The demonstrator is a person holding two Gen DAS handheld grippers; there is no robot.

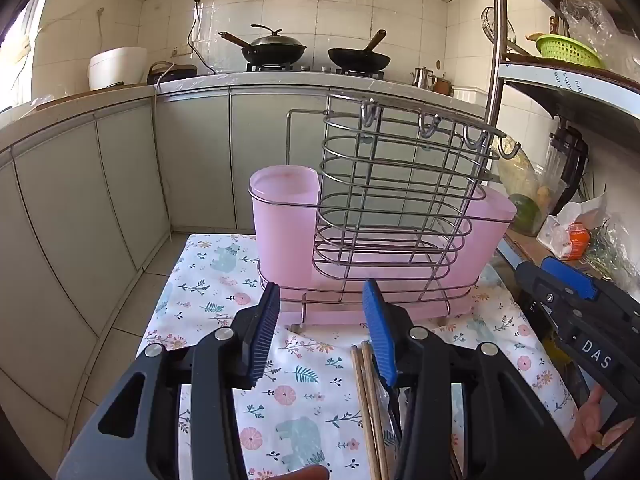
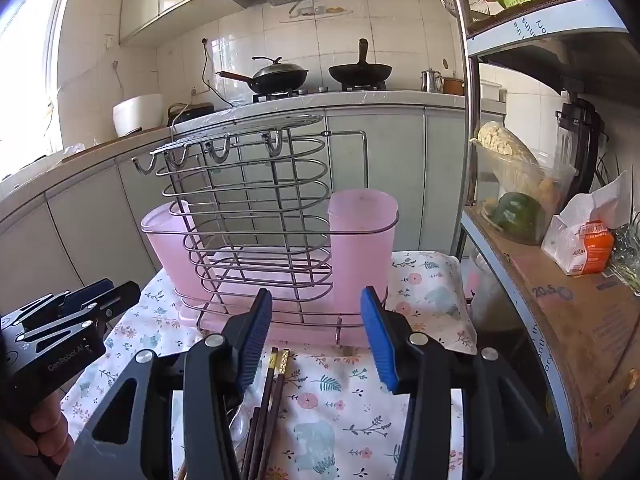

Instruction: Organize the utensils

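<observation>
A wire utensil rack (image 1: 396, 200) (image 2: 256, 208) with two pink plastic cups (image 1: 284, 216) (image 2: 362, 236) and a pink drip tray stands on a floral cloth (image 1: 208, 292) (image 2: 344, 392). Chopsticks (image 1: 370, 404) (image 2: 272, 396) lie on the cloth in front of the rack, with a clear spoon (image 2: 240, 424) beside them. My left gripper (image 1: 322, 300) is open and empty, just before the rack, the chopsticks below its right finger. My right gripper (image 2: 316, 308) is open and empty, with the chopsticks under its left finger. Each gripper shows in the other's view (image 1: 568, 296) (image 2: 80, 304).
A shelf unit (image 2: 560, 280) with a metal pole (image 2: 464, 100) stands right of the cloth, holding a tissue pack (image 2: 584, 244), food container and green basket (image 1: 568, 50). Kitchen cabinets and a counter with two woks (image 1: 276, 46) lie behind. Tiled floor is to the left.
</observation>
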